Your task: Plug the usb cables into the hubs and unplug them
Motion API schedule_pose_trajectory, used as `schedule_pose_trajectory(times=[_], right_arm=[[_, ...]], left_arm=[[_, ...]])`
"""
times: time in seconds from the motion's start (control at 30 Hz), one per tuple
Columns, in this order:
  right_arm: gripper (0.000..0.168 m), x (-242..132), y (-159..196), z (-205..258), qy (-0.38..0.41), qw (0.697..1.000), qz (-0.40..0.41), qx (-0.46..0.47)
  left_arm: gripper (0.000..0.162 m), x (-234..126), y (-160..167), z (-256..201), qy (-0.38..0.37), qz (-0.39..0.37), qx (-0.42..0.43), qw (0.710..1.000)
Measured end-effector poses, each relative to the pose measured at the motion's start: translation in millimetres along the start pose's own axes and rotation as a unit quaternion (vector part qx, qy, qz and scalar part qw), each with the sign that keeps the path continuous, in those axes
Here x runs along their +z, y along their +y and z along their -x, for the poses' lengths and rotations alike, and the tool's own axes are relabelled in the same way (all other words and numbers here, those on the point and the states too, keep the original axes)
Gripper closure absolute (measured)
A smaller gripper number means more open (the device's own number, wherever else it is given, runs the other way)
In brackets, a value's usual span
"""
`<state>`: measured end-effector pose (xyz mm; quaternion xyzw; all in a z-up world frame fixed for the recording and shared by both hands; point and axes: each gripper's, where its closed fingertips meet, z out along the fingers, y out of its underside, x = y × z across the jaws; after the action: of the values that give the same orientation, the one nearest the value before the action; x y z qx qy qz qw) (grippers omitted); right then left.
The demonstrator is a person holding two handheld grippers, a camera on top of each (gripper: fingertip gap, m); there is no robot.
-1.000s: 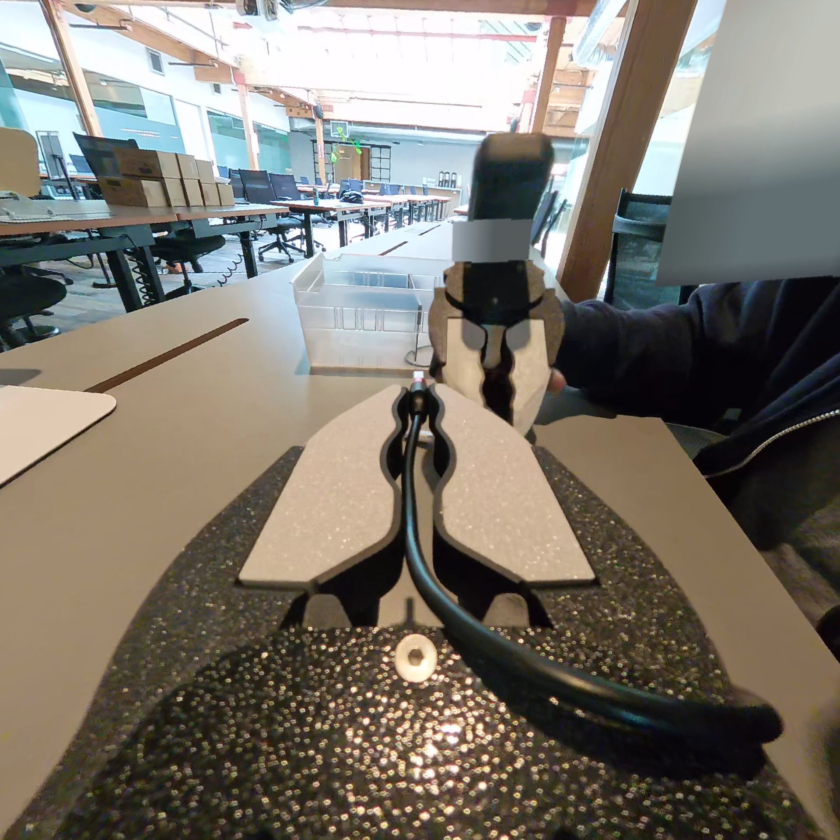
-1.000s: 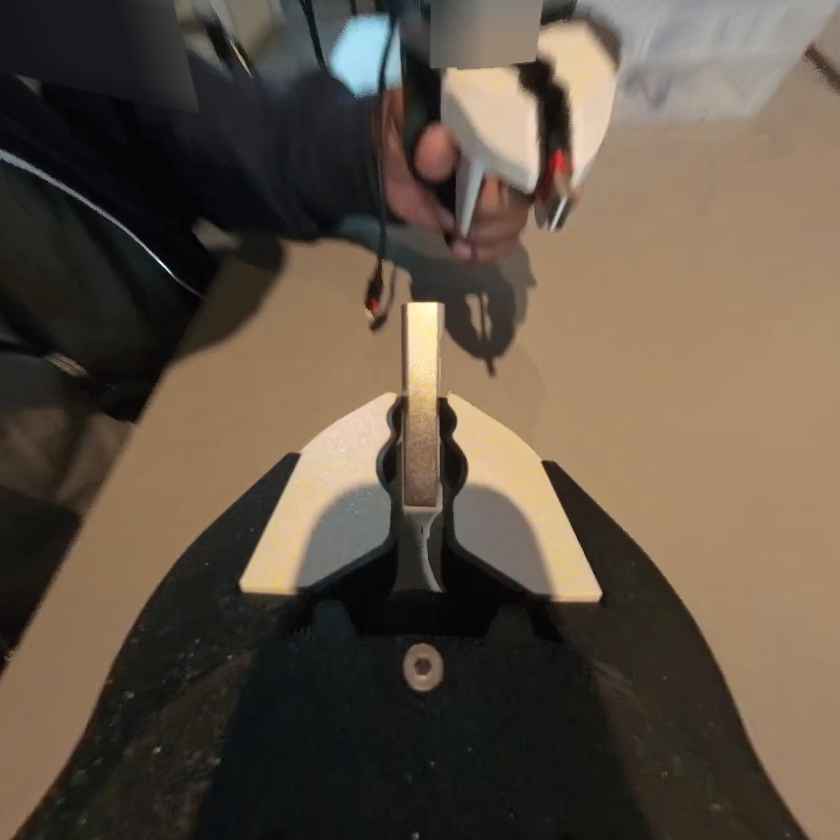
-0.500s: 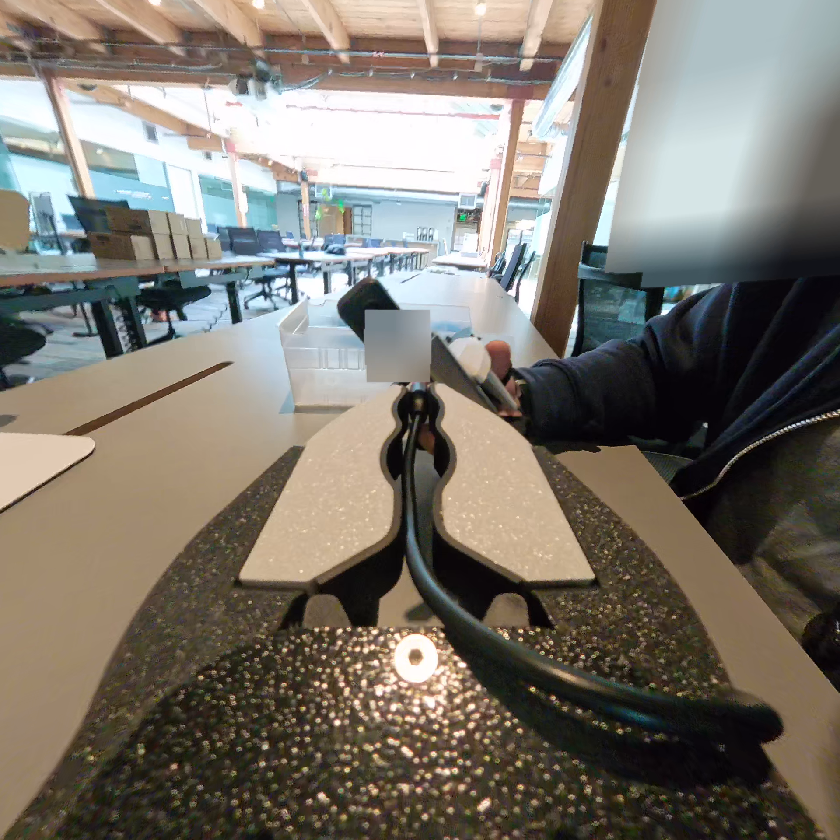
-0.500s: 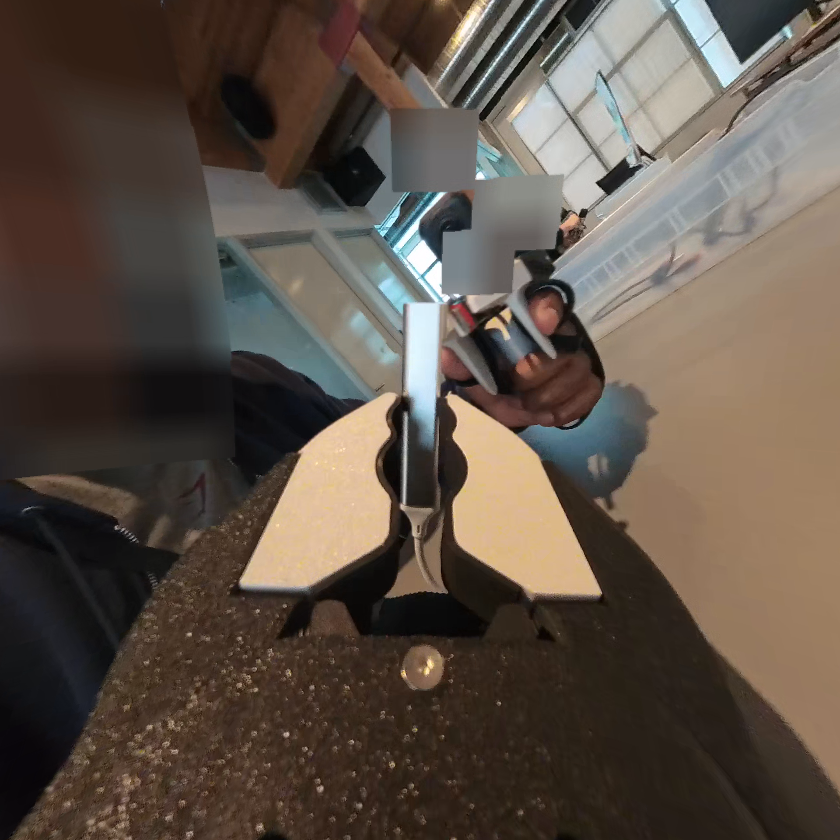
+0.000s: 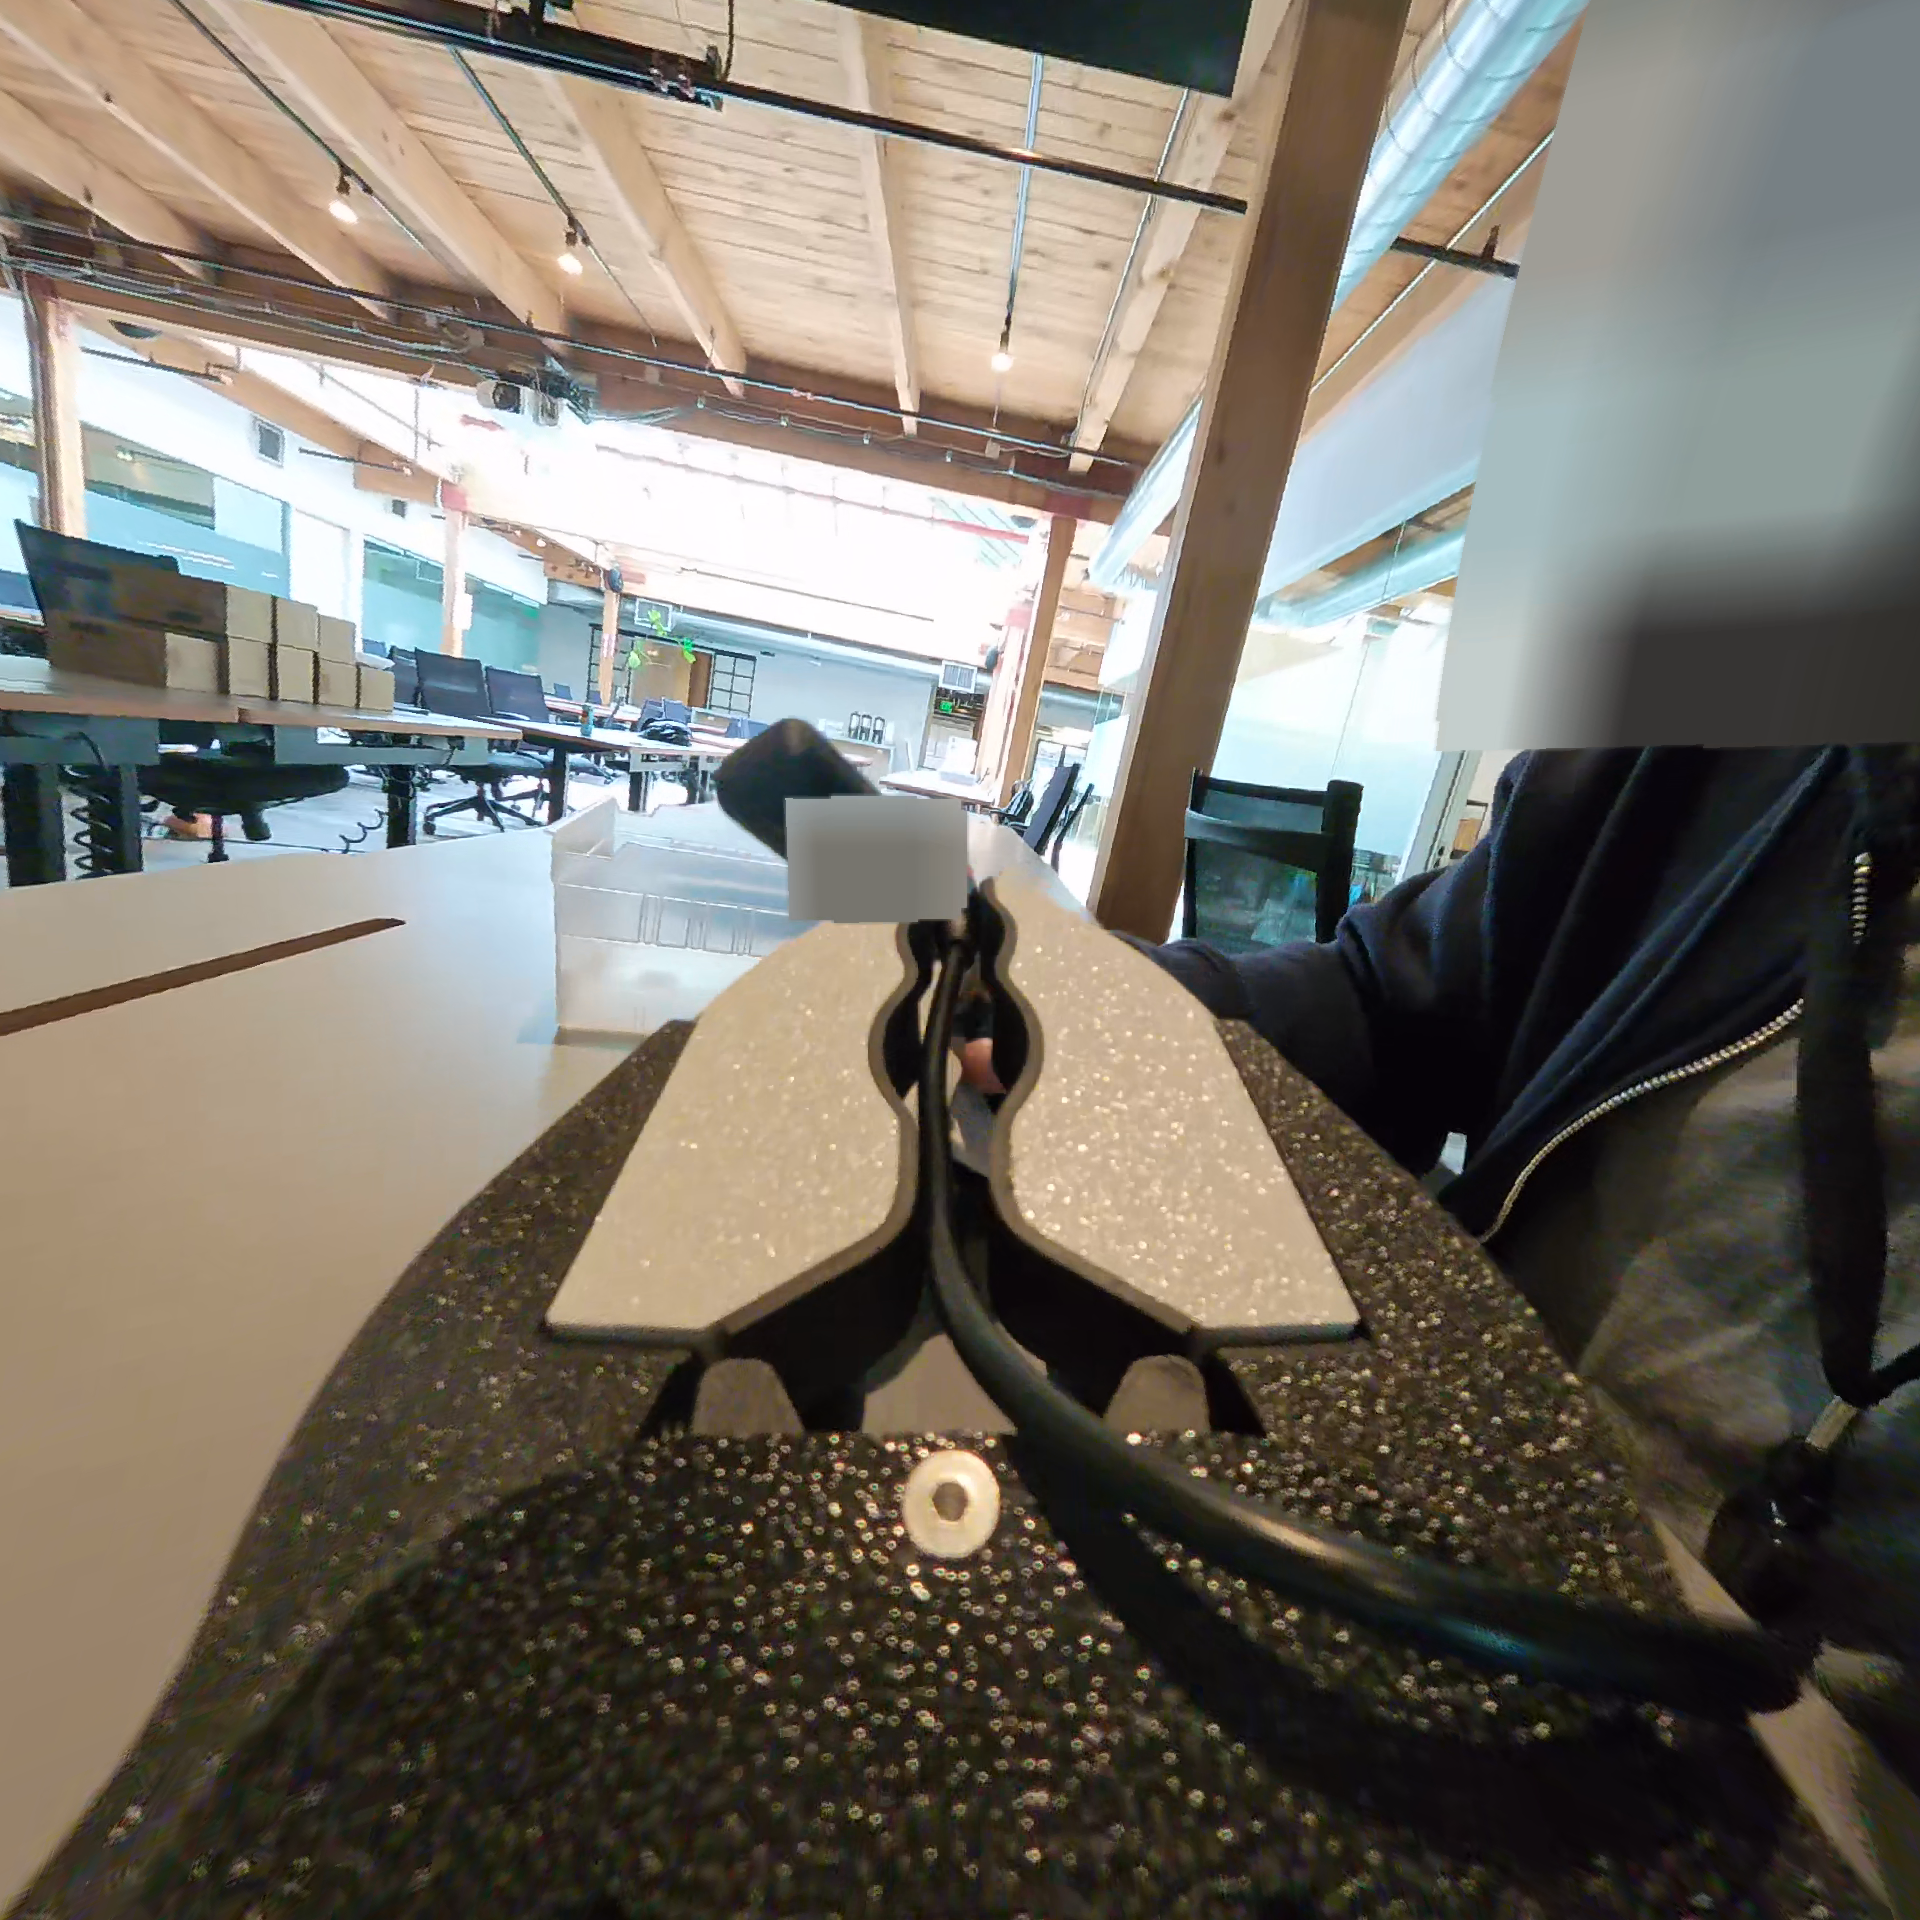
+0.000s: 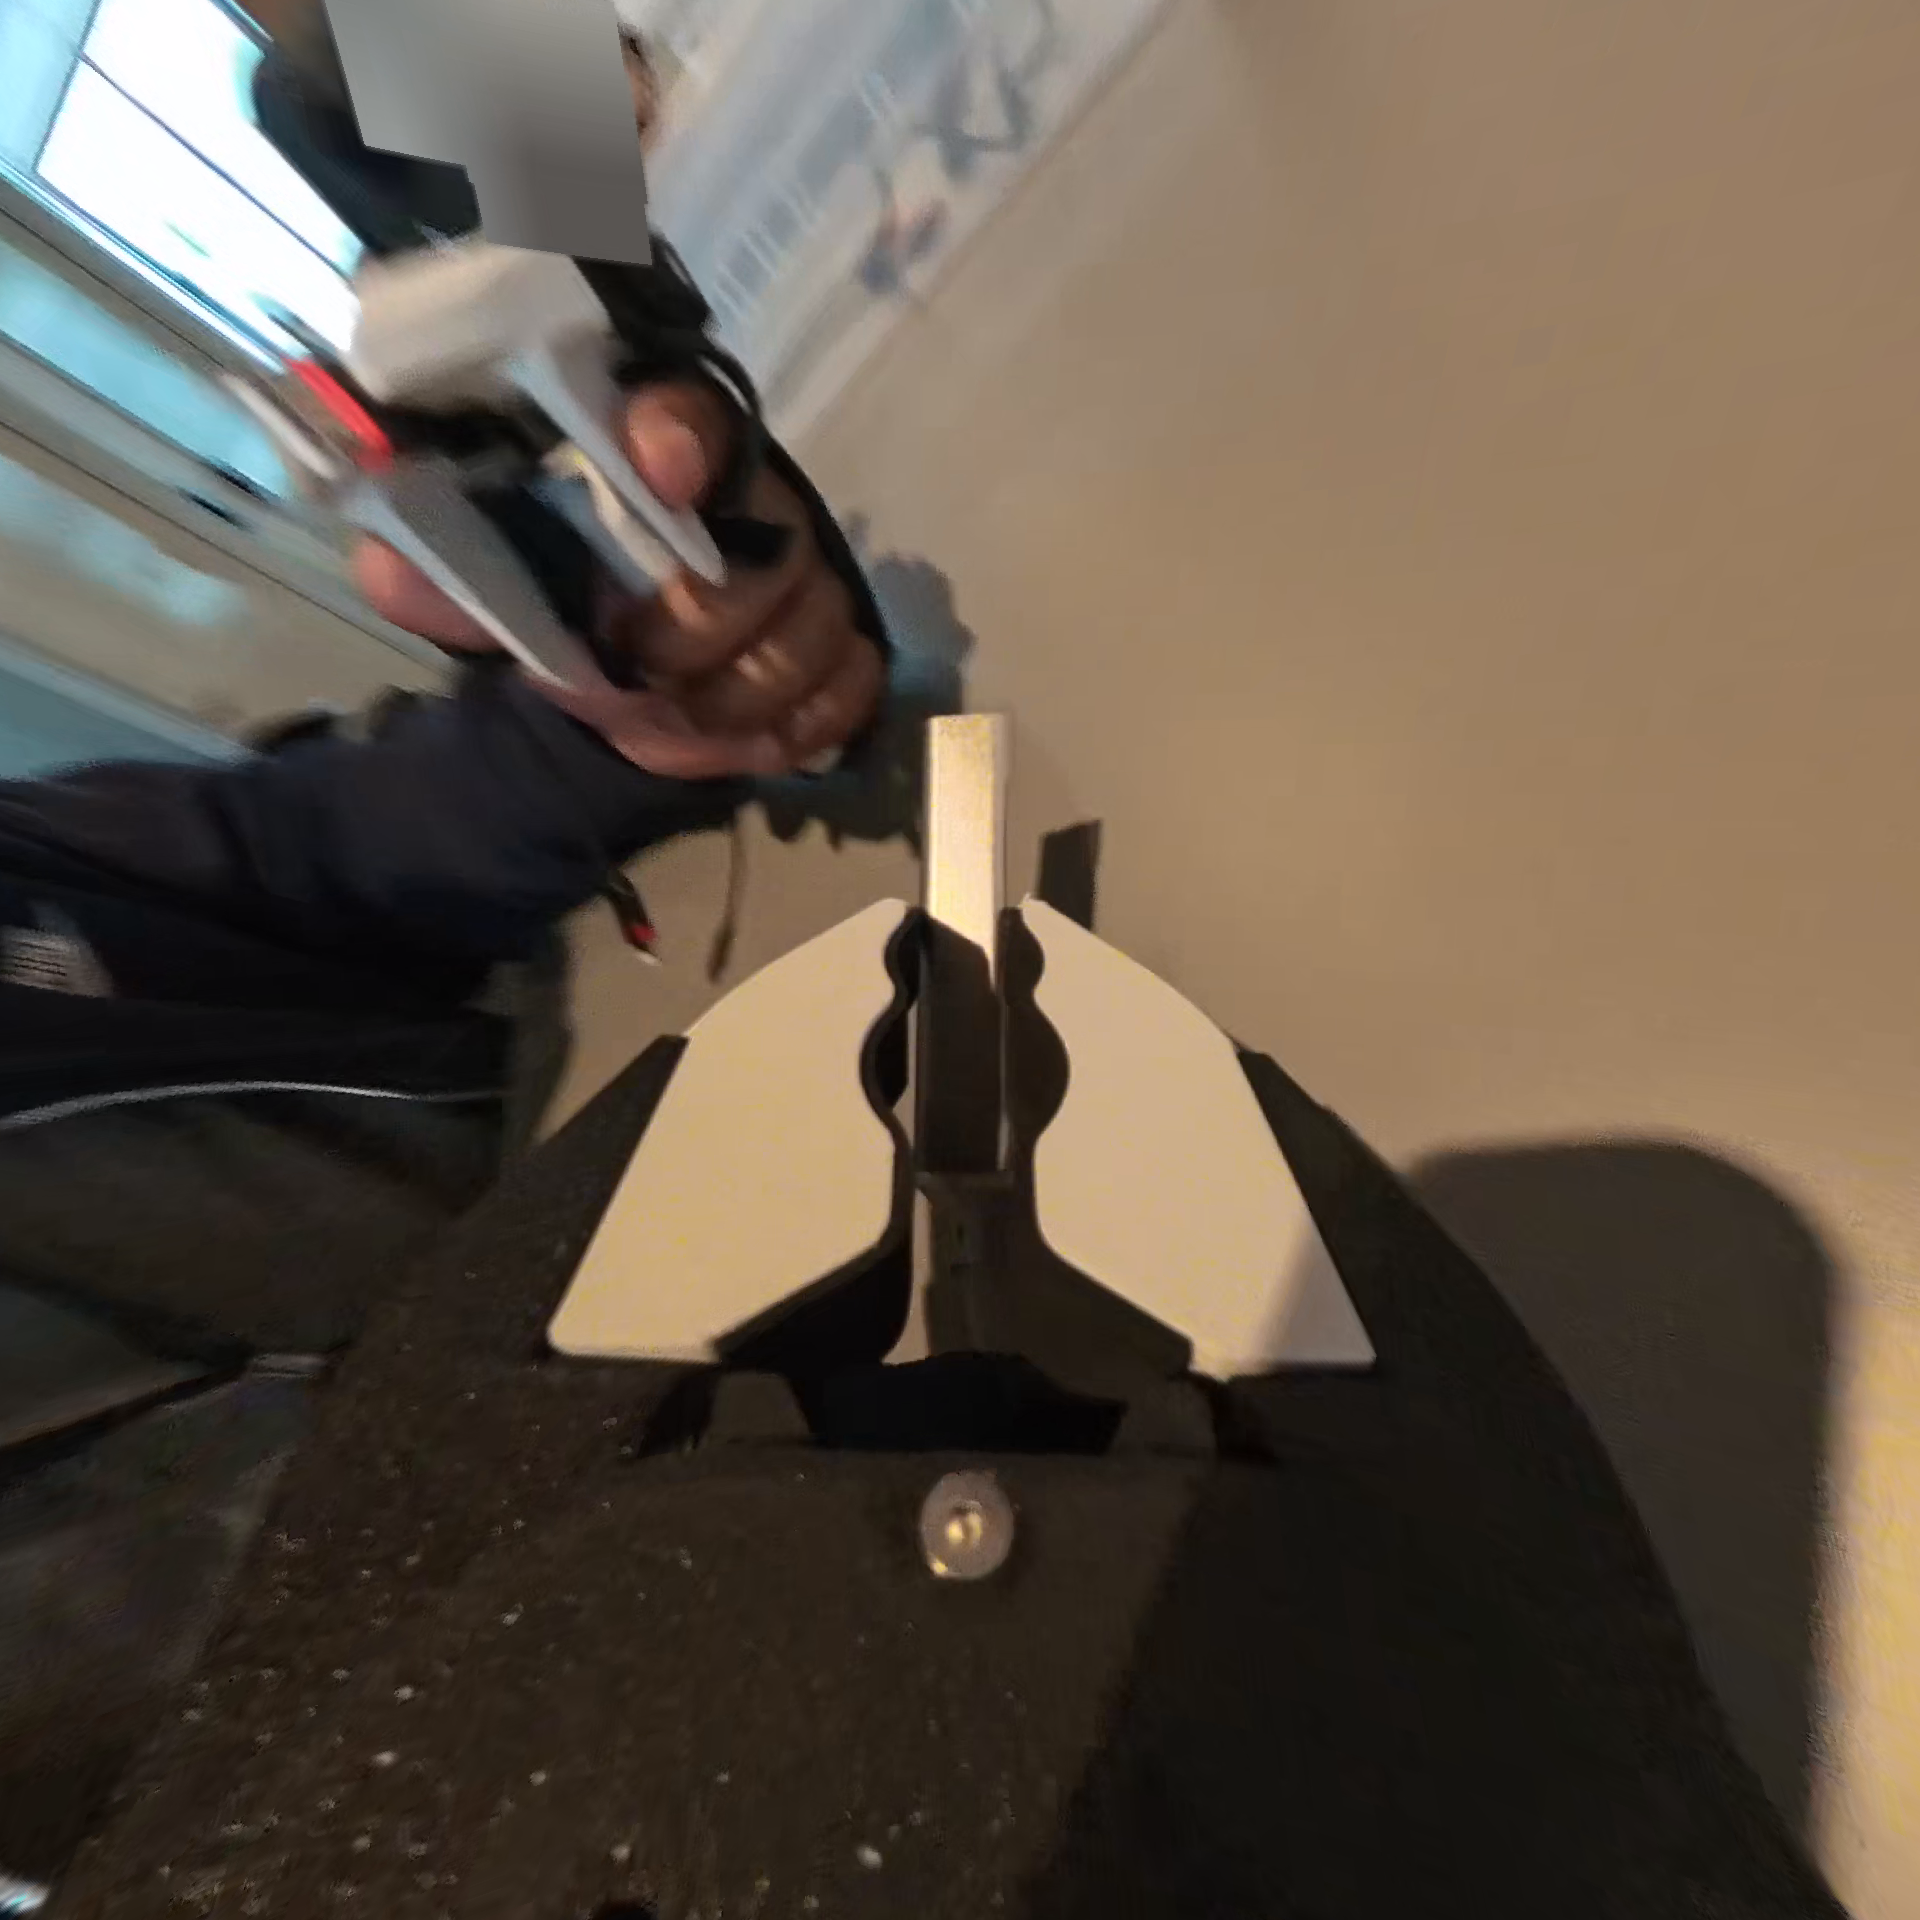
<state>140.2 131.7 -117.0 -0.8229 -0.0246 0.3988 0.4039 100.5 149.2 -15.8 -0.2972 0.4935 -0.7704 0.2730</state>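
Left claw (image 5: 956, 935) is clamped on a black cable (image 5: 940, 1174) that runs back between its fingers and off to the lower right. Right claw (image 6: 961, 914) pinches a slim silver hub (image 6: 968, 821), which sticks out past its tips above the tabletop (image 6: 1455, 520). In the right wrist view a hand (image 6: 727, 644) grips the left claw's handle, tilted and blurred with motion. The cable's plug end is hidden behind the left fingertips. A clear bin (image 5: 665, 914) sits beyond on the tabletop.
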Motion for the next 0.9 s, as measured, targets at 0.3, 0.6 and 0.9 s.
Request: schedule_pose_trajectory(times=[0.3, 0.6, 0.9], right_arm=[[0.153, 12, 42, -13, 0.176, 0.948, 0.167, -0.206], [0.135, -6, 40, -7, 0.259, 0.894, 0.162, -0.328], [0.125, -51, 61, -2, 0.237, 0.922, 0.144, -0.27]], left_arm=[[0.155, -3, -3, 1, -0.012, 0.002, 0.012, 1.0], [0.155, -2, -6, -2, -0.01, 0.001, 0.016, 1.0], [0.155, 0, -13, -7, -0.004, -0.008, 0.018, 1.0]])
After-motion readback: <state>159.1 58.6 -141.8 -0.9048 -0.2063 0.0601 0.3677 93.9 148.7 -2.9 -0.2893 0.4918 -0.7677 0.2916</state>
